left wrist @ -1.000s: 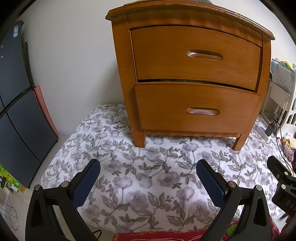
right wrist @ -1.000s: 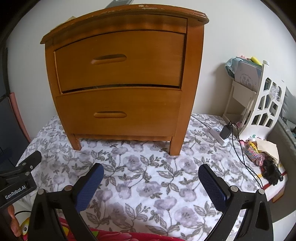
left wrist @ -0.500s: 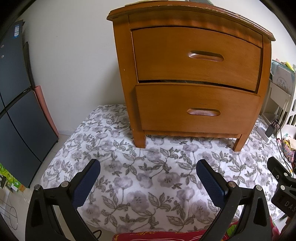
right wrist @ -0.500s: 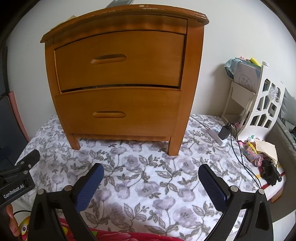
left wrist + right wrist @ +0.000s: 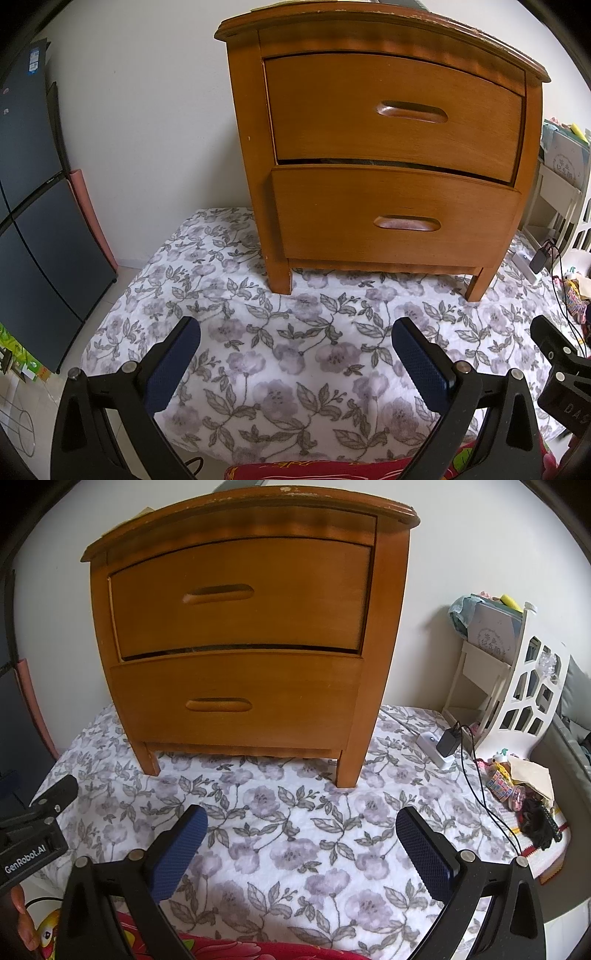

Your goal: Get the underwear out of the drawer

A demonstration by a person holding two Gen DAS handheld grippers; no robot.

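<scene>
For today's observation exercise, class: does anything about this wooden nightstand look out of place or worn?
Yes. The orange-brown wooden nightstand stands on a floral quilted bedspread, an odd base. The top's front edge is chipped pale. A dark uneven gap shows between the two drawers. Both grippers are open and empty.

wall (image 5: 155,110): white | dark cabinet (image 5: 33,206) (left) | white shelf (image 5: 517,686) (right)

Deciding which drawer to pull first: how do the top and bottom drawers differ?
The top drawer sits set back in the frame; the bottom drawer juts forward slightly, leaving a dark gap along its upper edge. The top handle is higher, farther from both open grippers. Both share curved wooden fronts and recessed handles.
</scene>
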